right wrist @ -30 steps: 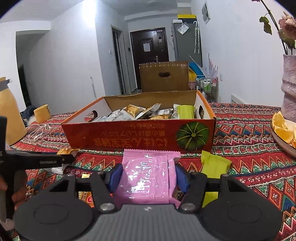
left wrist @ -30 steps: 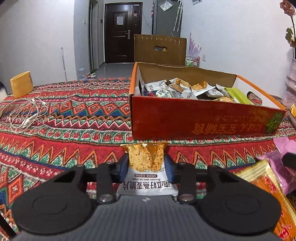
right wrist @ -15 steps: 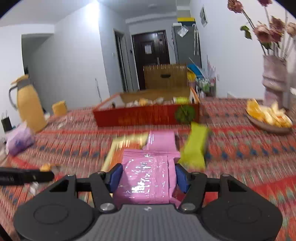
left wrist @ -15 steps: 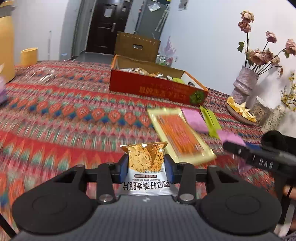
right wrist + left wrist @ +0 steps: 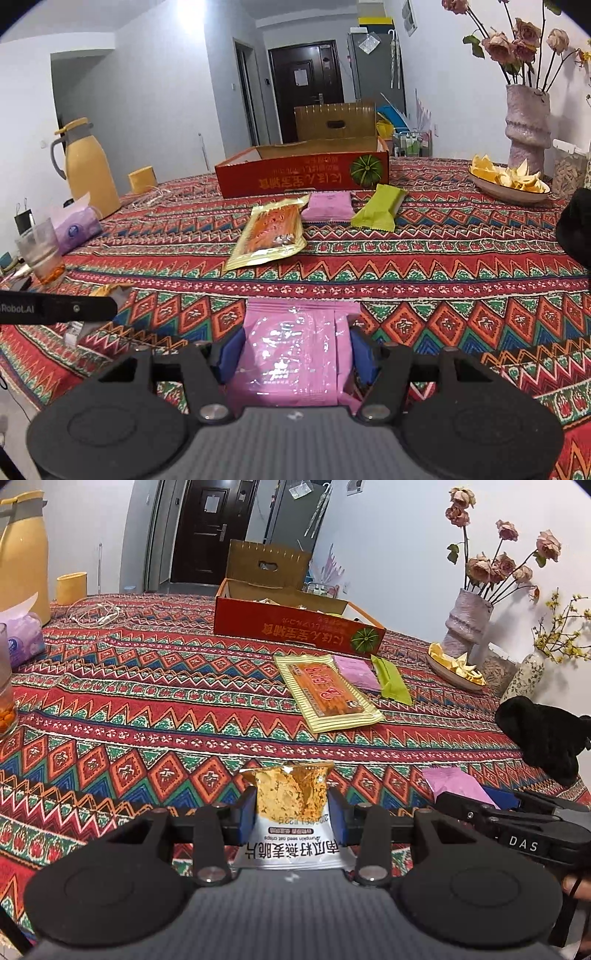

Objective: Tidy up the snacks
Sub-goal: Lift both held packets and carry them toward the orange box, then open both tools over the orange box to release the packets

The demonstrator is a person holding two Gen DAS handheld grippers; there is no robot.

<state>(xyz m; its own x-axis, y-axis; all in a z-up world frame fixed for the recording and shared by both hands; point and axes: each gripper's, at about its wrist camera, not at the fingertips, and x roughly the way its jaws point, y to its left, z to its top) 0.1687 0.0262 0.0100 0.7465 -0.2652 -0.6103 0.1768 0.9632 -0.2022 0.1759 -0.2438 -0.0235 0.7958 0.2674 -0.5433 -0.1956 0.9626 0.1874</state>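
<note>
Left wrist, crisps packet [image 5: 290,812] clamped between tongs [image 5: 291,812]

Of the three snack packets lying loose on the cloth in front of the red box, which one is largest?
The yellow-edged orange packet, at the left of the row. It is much longer than the pink packet and green packet beside it.

Patterned tablecloth [image 5: 147,709], snack packets [image 5: 327,694], box [image 5: 295,629]
</note>
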